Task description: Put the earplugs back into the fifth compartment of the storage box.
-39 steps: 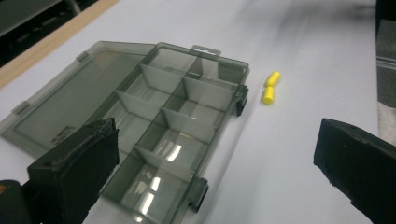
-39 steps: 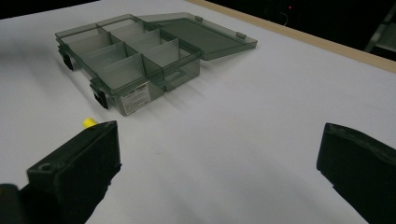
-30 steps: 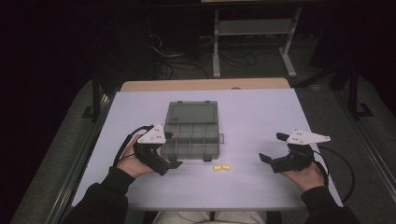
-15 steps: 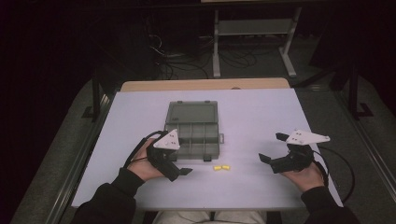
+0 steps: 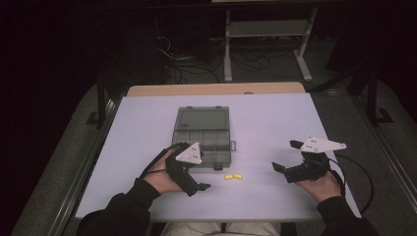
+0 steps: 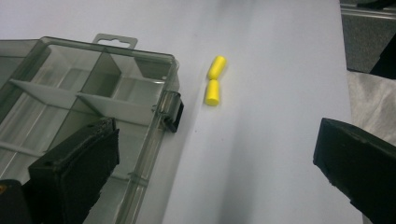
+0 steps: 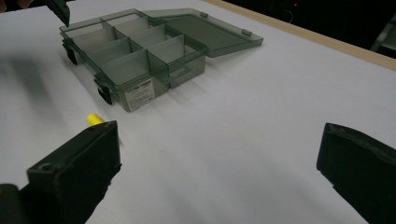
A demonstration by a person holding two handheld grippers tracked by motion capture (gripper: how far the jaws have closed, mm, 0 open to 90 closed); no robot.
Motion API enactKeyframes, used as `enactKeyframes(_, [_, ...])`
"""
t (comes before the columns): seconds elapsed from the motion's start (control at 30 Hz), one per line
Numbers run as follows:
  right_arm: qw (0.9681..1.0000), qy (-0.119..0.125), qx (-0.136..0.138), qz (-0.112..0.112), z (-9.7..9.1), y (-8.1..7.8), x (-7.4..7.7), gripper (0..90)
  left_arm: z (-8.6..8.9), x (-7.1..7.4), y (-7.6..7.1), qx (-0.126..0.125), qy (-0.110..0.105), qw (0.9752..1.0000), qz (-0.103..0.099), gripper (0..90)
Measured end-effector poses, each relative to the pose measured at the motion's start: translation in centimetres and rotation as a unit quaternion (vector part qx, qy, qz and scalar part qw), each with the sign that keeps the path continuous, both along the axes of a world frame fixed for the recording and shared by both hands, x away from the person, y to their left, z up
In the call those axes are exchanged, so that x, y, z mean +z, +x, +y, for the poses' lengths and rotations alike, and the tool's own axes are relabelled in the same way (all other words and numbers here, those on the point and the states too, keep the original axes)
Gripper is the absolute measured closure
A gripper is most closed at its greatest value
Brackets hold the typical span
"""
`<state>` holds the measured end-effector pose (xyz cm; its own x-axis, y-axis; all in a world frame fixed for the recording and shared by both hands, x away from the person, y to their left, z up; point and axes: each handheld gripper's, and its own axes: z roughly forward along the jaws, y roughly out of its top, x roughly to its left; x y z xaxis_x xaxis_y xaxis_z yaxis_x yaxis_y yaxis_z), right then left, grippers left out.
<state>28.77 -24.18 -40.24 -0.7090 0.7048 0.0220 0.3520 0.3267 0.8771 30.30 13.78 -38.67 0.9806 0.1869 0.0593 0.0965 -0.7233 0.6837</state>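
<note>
The left tongs (image 5: 196, 182) stand wide open and hold nothing; in the left gripper view one jaw hangs over the near edge of the compartment box (image 6: 84, 116) and the other over bare counter (image 6: 271, 140), with the two yellow earplugs (image 6: 214, 86) lying ahead between them, untouched. The right tongs (image 5: 287, 160) are likewise spread wide and empty, held above the counter near its right edge, well apart from the box.

The box (image 5: 202, 142) sits near the middle of the counter (image 5: 275, 123), its lid (image 5: 203, 119) folded flat back toward the far edge. It is clear grey plastic, split by dividers into several compartments; those visible in the gripper views hold nothing. Black latches (image 6: 173, 114) hang on its near wall.

The earplugs (image 5: 233, 176) lie end to end on the counter just beside the box's near right corner, toward the near edge, between the two tongs and closer to the left one.
</note>
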Motion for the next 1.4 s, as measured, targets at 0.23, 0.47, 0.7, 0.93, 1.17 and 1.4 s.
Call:
enactKeyframes(0.23, [1.0000,0.000,0.001,0.001,0.0,0.0,0.0,0.0,-1.3,-0.2,0.1,-0.016,-0.002,0.9998,0.006,6.2])
enactKeyframes(0.47, [1.0000,-0.001,0.004,0.001,0.1,0.0,0.0,0.0,-2.6,-0.5,0.2,-0.032,0.009,0.9994,0.012,11.3])
enactKeyframes(0.7, [1.0000,0.000,0.004,0.001,0.1,0.0,0.0,0.0,-3.6,-0.9,0.3,-0.041,0.021,0.9988,0.017,14.1])
enactKeyframes(0.93, [1.0000,-0.001,0.006,0.001,0.1,0.0,0.0,0.0,-4.3,-1.1,0.4,-0.054,0.021,0.9981,0.021,22.4])
enactKeyframes(1.17, [1.0000,-0.003,0.007,0.001,0.2,0.0,0.0,0.0,-5.1,-1.4,0.5,-0.062,0.030,0.9973,0.025,29.2])
enactKeyframes(1.4, [1.0000,-0.002,0.007,0.001,0.2,0.0,0.0,0.0,-6.1,-2.1,0.8,-0.065,0.043,0.9966,0.028,35.3])
